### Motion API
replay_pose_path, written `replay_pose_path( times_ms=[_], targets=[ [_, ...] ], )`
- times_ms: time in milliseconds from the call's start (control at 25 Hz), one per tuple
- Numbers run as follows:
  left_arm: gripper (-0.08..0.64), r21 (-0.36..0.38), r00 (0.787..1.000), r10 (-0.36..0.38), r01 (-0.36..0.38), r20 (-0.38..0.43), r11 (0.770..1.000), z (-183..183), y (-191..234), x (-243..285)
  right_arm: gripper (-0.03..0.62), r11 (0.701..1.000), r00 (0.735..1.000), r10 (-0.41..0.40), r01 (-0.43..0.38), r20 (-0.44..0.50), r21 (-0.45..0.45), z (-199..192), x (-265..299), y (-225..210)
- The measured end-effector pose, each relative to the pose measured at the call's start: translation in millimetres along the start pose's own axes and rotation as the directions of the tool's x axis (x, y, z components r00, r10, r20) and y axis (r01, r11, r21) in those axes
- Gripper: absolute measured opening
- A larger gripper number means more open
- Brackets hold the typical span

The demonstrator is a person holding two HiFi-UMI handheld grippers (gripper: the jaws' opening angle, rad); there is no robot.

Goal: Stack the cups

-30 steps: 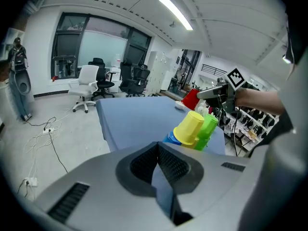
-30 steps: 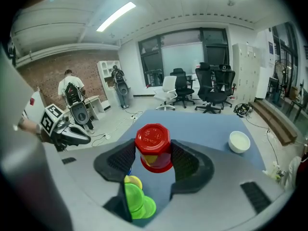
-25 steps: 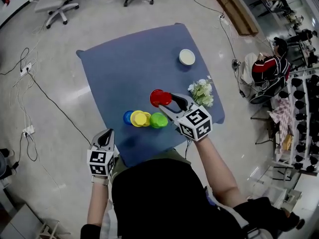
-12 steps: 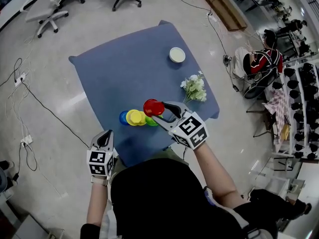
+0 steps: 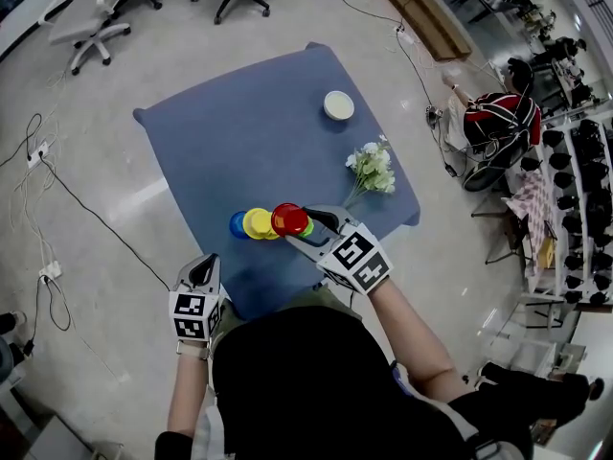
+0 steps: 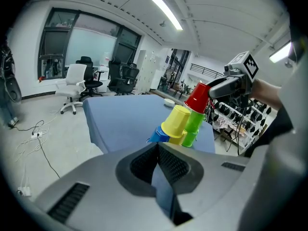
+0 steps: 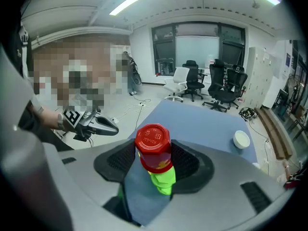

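Near the front edge of the blue-clothed table (image 5: 259, 132) stand a blue cup (image 5: 237, 225), a yellow cup (image 5: 257, 223) and a green cup (image 5: 307, 229) in a row, all upside down. My right gripper (image 5: 305, 228) is shut on an inverted red cup (image 5: 290, 219) and holds it right over the green cup (image 7: 163, 179). In the right gripper view the red cup (image 7: 153, 146) fills the gap between the pads. In the left gripper view the red cup (image 6: 198, 96) tops the green cup (image 6: 192, 124). My left gripper (image 5: 205, 268) hangs shut and empty off the table's near left.
A white bowl (image 5: 337, 104) sits at the table's far right and a bunch of white flowers (image 5: 372, 169) lies near the right edge. Office chairs (image 5: 91, 3) and cables (image 5: 57, 180) are on the floor around. A person (image 5: 498, 123) sits off to the right.
My right gripper has carried the red cup leftward, from beside the flowers to above the green cup. The left gripper has stayed where it was.
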State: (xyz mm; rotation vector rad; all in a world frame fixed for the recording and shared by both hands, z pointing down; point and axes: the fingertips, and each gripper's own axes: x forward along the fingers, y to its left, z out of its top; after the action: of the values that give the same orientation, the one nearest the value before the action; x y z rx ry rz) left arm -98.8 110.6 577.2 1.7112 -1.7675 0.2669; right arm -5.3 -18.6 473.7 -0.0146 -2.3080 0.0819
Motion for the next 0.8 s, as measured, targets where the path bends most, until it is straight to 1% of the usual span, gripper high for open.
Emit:
replay_pose_path(
  times_ms=[200,560,800],
  targets=[
    [0.011,0.004,1.000,0.002,-0.003,0.005,1.000,-0.5,4.5,-3.0,0.241,1.000,1.000,0.000,0.000,-0.005,0.001,1.3,7.5,1.6],
    [0.011,-0.007,1.000,0.007,-0.007,-0.002,1.000,-6.9,0.5,-5.6,0.247,1.000,1.000,-0.007,0.007,0.015,0.011,-1.4,7.4,-0.3],
    [0.011,0.001,1.000,0.004,-0.004,-0.001,1.000,-5.8,-0.3,-9.7,0.273,1.000,0.999,-0.007,0.007,0.038,0.014,2.8,6.0,3.8]
  ],
)
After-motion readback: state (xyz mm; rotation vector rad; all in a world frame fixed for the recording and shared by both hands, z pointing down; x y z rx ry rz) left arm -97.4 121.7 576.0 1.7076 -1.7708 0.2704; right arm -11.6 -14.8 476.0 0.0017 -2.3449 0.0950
